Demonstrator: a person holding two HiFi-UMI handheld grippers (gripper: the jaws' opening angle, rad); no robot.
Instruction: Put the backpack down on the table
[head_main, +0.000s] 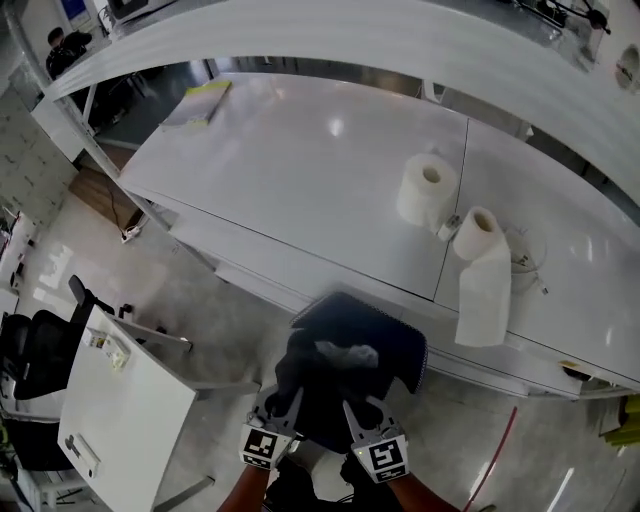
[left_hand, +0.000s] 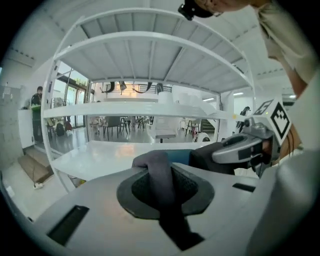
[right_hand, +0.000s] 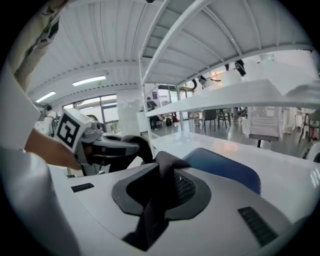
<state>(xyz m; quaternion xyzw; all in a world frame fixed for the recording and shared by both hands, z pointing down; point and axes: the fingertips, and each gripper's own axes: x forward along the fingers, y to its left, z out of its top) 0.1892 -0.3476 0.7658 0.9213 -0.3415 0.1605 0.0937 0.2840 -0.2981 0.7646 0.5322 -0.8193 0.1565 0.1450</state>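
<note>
dark blue backpack (head_main: 350, 350): held up off the floor just in front of the near edge of the white table (head_main: 300, 170), not resting on it. left gripper (head_main: 285, 400): jaws almost together, pinching a dark strap (left_hand: 160, 172) of the bag; right gripper (head_main: 357, 410): jaws likewise clamped on a second strap (right_hand: 159, 185). tabletop: toilet paper rolls (head_main: 428, 188), two, close together, the right-hand one trailing a loose sheet over the table edge.

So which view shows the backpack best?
The head view: nearly the whole dark backpack hangs from the left gripper and right gripper, short of the table. The left gripper view shows mainly a strap clamped in its jaws; the right gripper view shows a strap plus a blue panel.
</note>
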